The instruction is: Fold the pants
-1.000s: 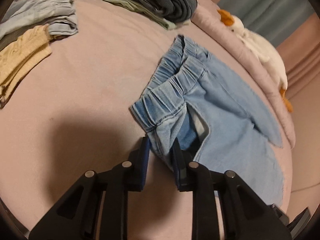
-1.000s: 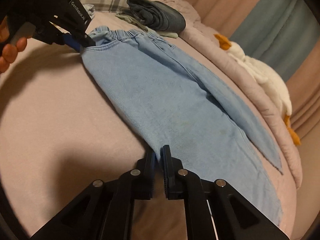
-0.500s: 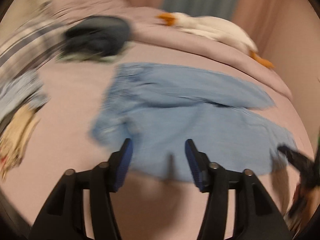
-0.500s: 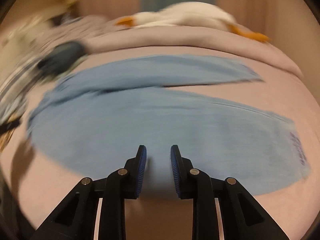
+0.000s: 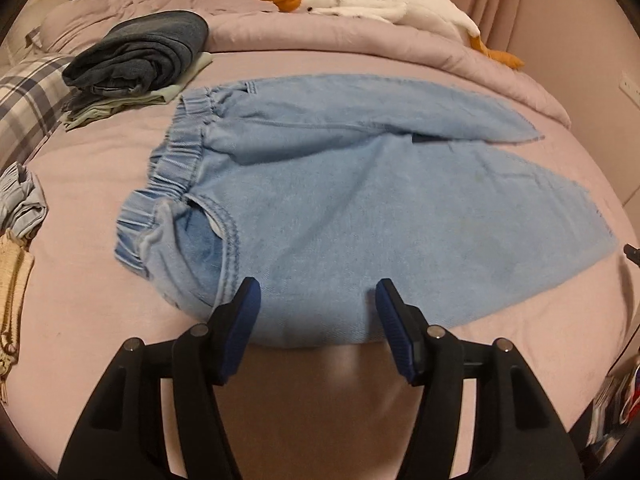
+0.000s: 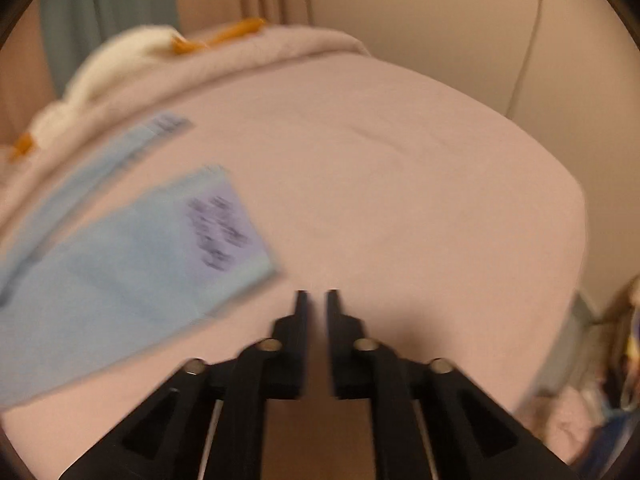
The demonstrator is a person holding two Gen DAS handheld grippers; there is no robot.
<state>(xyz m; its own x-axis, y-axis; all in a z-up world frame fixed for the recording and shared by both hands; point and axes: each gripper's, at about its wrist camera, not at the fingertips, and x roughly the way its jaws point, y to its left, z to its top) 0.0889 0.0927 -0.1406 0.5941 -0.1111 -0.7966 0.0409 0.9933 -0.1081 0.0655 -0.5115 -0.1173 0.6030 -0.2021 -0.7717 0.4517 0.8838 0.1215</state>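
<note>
Light blue denim pants lie spread flat on the pink bed sheet, elastic waistband to the left and both legs running right. My left gripper hovers open over the near edge of the pants, with nothing pressed between its blue pads. In the blurred right wrist view the two leg ends of the pants lie at the left, one with a dark print near the hem. My right gripper is just right of that hem over bare sheet, its jaws a narrow gap apart and holding nothing.
Folded dark jeans sit on a pale green garment at the back left, beside a plaid pillow. A goose plush lies on the rolled duvet behind. More folded clothes line the left edge. The bed's edge falls away at the right.
Both grippers have let go of the pants. The left one opened wide and rolled level. The right one swept along the leg to the hem end, slightly parted.
</note>
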